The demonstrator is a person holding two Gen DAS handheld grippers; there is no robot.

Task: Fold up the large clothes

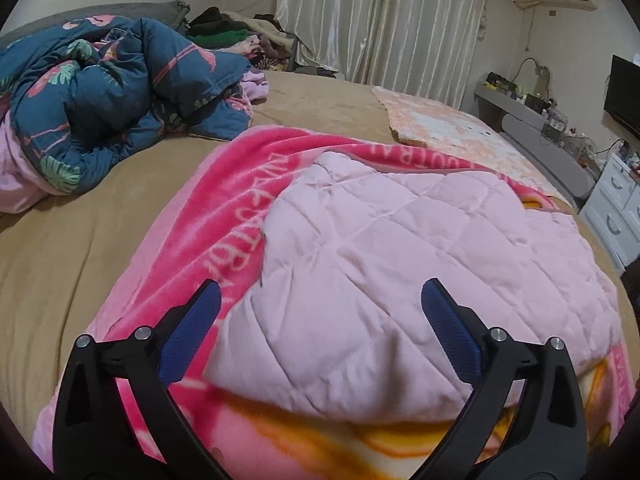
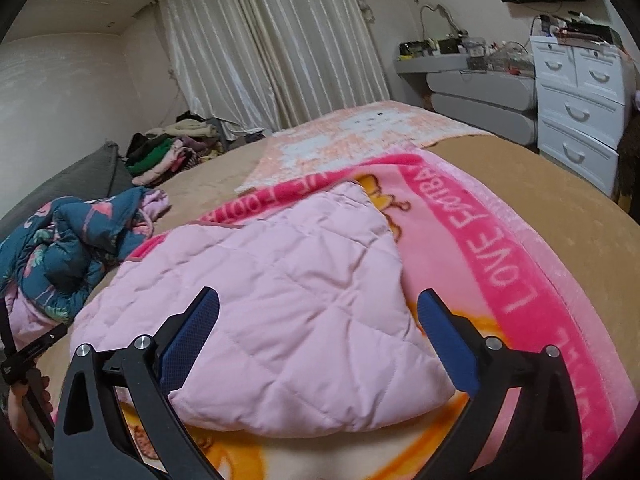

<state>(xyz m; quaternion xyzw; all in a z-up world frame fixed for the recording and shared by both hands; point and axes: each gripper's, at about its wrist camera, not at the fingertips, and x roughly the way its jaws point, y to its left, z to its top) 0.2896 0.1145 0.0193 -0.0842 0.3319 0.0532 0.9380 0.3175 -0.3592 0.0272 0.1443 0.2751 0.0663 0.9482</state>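
Both my left tool (image 1: 320, 292) and right tool (image 2: 318, 302) hang spread wide, gripping nothing, just above the pink quilted garment (image 2: 280, 292) lying lengthwise ahead of them on the pink blanket (image 2: 492, 260).

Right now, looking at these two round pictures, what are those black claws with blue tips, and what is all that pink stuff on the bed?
Each picture comes from a wide-angle camera fixed on a hand-held gripper, looking out along its two fingers. No robot is here; a person holds one tool in each hand. The left gripper and right gripper both stand open and hold nothing. Below them a pale pink quilted piece lies folded on a bright pink blanket with white lettering, spread over the tan bed. A crumpled blue flowered quilt sits at the left.
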